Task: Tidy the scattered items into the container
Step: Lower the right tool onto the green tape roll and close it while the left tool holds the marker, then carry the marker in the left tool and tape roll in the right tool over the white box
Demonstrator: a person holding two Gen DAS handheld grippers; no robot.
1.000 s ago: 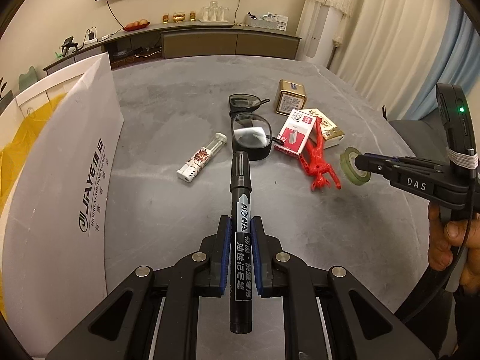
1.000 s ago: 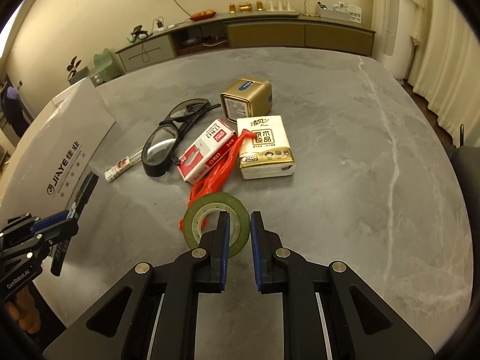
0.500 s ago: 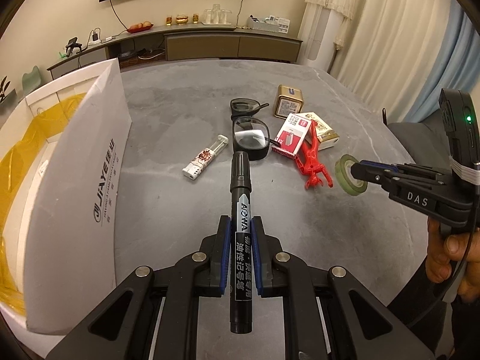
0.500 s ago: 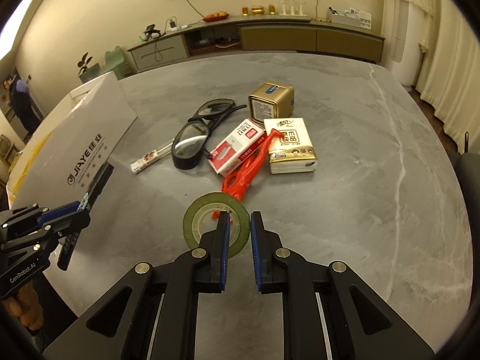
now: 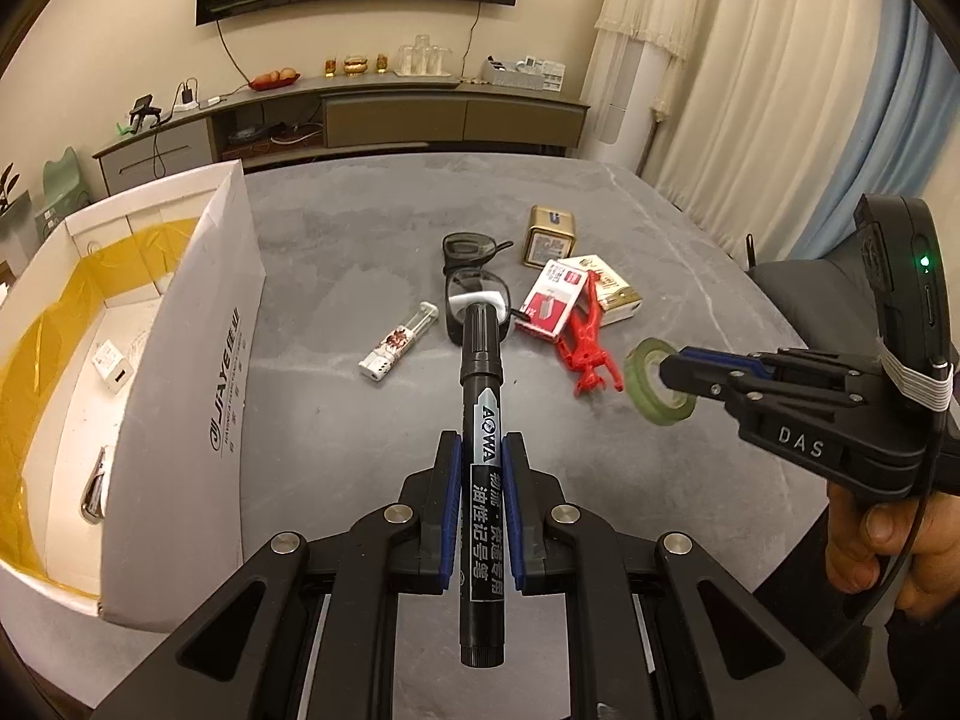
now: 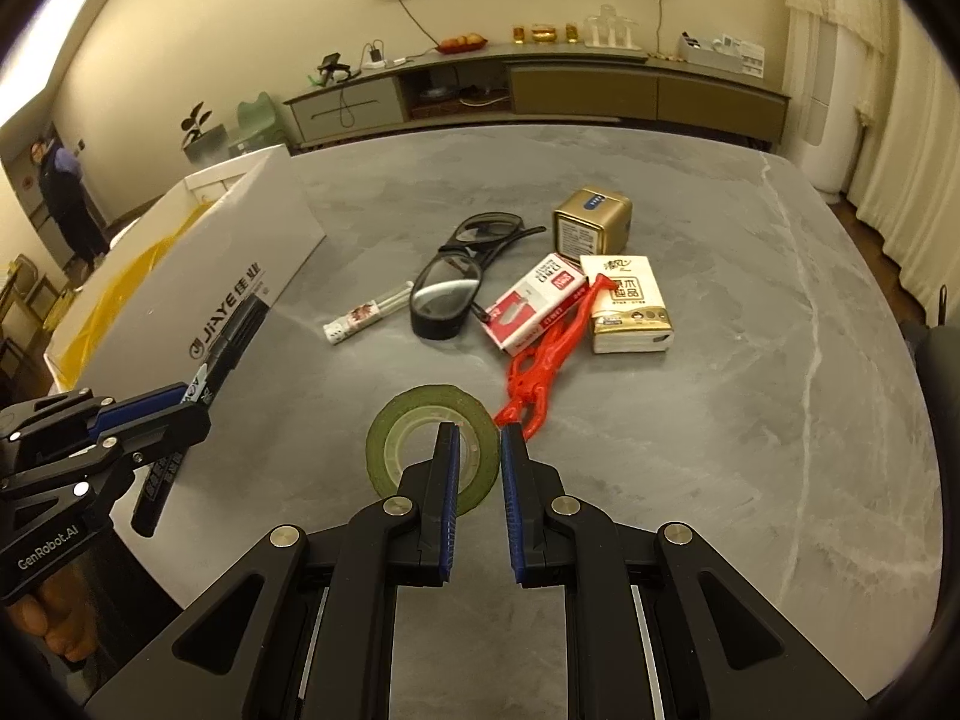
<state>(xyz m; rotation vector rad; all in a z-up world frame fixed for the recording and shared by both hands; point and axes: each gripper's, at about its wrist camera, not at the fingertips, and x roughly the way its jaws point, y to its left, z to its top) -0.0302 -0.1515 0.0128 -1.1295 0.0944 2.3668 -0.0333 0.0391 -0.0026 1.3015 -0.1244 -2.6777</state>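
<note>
Evidently both loads are mid-carry; the left claw (image 5: 482, 468) pinches a black marker (image 5: 480, 450), the right claw (image 6: 480, 462) grips a green tape roll (image 6: 414, 420), both beside the white box (image 5: 180, 360); next, swing over its open top and release.

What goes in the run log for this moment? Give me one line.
left gripper: shut on marker | right gripper: shut on tape roll | both lifted off table | box: left, open
</note>
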